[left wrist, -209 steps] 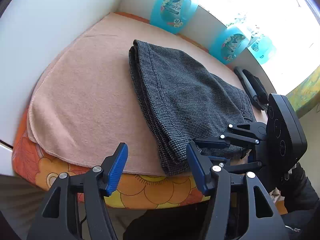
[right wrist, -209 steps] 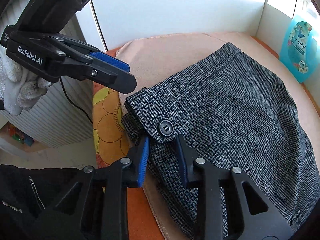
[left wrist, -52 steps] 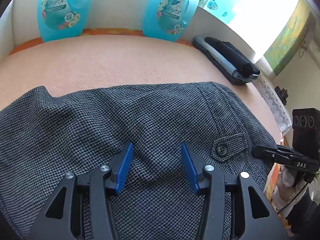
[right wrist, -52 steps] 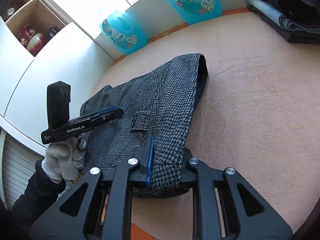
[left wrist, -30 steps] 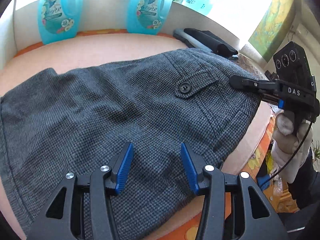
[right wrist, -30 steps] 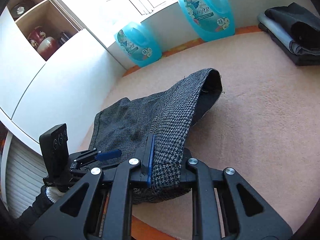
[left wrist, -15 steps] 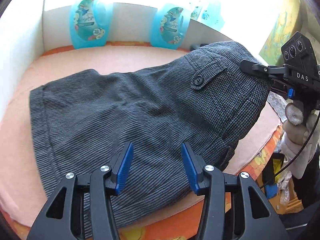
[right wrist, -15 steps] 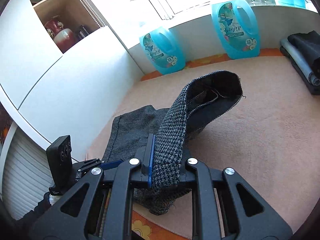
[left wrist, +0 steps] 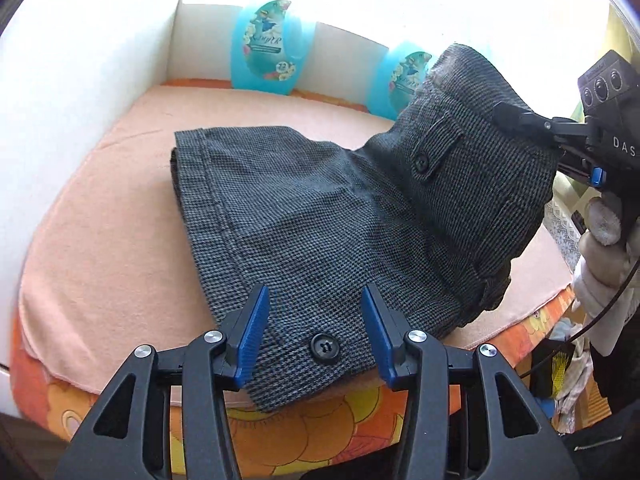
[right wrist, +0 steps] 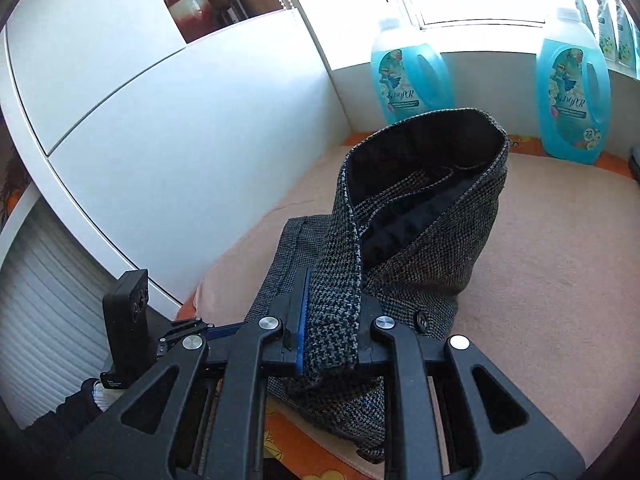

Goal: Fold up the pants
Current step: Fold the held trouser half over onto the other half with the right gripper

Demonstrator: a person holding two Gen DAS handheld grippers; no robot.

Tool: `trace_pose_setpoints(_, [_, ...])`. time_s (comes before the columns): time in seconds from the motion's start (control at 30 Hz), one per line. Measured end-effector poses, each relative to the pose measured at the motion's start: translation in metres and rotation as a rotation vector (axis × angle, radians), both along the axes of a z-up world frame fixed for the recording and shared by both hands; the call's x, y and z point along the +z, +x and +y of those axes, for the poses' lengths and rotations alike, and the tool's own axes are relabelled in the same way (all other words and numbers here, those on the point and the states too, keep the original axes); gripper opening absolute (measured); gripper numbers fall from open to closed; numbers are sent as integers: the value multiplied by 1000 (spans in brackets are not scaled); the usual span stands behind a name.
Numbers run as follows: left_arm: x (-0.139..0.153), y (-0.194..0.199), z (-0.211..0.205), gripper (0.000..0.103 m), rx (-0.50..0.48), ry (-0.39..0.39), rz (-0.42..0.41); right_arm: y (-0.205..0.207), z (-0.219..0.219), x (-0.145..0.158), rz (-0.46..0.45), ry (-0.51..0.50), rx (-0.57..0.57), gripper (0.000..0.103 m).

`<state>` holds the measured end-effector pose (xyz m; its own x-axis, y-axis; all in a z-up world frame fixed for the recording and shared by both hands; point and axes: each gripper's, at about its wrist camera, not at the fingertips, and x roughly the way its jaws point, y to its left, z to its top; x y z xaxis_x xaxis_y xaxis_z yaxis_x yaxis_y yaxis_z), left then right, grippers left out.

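The right gripper [right wrist: 330,338], jaws clenched on the waistband of the grey pants [left wrist: 320,216], had carried that end up off the pink blanket [left wrist: 104,216]; a second ago the band lay low, and now it stood tented above the front right part of the desk. The left gripper [left wrist: 316,340] hovered with jaws released over the buttoned corner at the front edge, gripping nothing. The hem end rested flat toward the back left corner. The raised end seemed ready to be laid over for another fold. Blue detergent bottles [right wrist: 412,80] stood along the back edge below a bright window, with white cabinet panels [right wrist: 168,128] to the left.
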<state>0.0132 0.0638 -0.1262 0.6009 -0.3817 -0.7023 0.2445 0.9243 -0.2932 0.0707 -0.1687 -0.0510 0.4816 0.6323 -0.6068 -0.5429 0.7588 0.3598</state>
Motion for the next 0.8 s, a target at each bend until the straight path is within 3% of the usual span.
trace_pose_setpoints(0.3, [2,-18,52,46,113,-37,-13,14,55,-34,22,-121,116,16])
trace_pose_setpoints(0.67, [3,-28,65,46,160,-45,-22,11,85,-76,68,-203,183,14])
trace_pose_setpoints(0.8, [5,-29,65,46,166,-43,-25,9,88,-87,101,-189,239,15])
